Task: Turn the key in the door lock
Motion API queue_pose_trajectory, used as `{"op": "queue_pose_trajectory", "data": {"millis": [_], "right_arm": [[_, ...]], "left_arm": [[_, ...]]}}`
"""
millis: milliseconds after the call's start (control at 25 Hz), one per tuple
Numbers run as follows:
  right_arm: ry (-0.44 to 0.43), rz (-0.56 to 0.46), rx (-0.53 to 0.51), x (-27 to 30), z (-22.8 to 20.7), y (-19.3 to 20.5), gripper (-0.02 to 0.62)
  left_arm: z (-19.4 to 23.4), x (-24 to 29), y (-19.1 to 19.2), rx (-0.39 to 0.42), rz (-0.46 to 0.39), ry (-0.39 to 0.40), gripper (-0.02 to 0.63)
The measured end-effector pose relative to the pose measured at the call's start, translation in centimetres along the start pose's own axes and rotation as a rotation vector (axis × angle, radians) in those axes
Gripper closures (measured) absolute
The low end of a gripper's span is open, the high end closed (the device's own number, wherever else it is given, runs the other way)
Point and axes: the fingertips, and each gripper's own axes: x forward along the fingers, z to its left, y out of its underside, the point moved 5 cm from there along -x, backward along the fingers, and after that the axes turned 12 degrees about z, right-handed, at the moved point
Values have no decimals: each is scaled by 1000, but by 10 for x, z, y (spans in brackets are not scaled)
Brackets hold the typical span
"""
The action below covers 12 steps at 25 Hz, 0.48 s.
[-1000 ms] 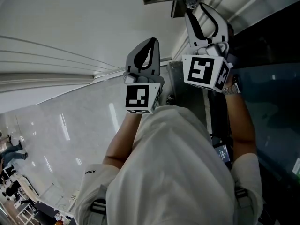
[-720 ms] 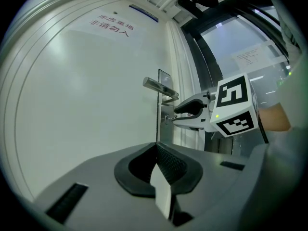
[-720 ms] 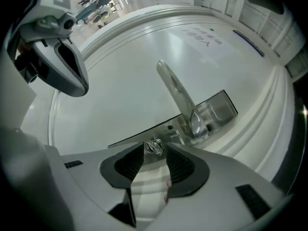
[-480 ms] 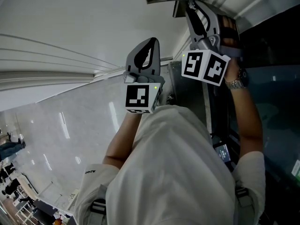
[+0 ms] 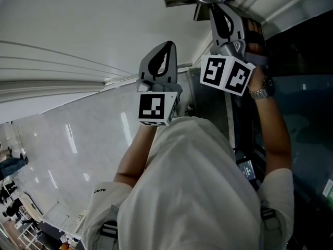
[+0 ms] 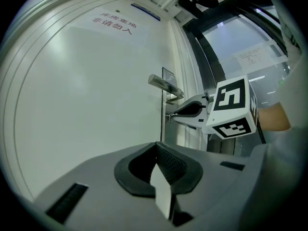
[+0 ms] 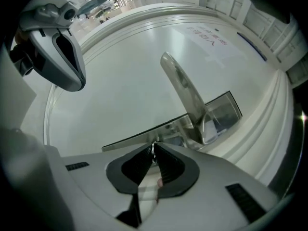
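The key (image 7: 153,150) sticks out of the lock in the steel plate (image 7: 226,112) under the lever handle (image 7: 185,93) of the white door (image 5: 104,20). My right gripper (image 7: 153,153) has just been closing and its pads now pinch the small metal key between them. From the left gripper view the right gripper (image 6: 169,115) touches the door edge just below the handle (image 6: 164,84). My left gripper (image 6: 156,148) is shut on nothing, held level a short way off the door panel. In the head view the left gripper (image 5: 167,46) is left of the right gripper (image 5: 214,7).
A dark glass panel (image 5: 296,103) and the door frame (image 6: 192,47) stand right of the lock. A red-lettered notice (image 6: 111,23) is high on the door. Polished floor (image 5: 67,139) stretches lower left, with distant people (image 5: 10,165). The person's white shirt (image 5: 192,191) fills the foreground.
The right gripper has rolled at the lock, its marker cube turning to show two faces, and its jaws have narrowed. The left gripper has stayed where it was.
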Motion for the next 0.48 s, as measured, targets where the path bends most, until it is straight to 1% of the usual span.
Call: {"op": "queue_pose_trajectory", "data": {"millis": [40,160,480], "right_arm": [[6,1,20,0,-1,0,568],[5,8,117,-1,-3,0,575],[-66,21,508,-2,-12,1,578]], "left_arm": [[0,1,0,0,0,1,600],[1,3,-1,0,1,7,600],[2,5,-4,0,1,12,600]]}}
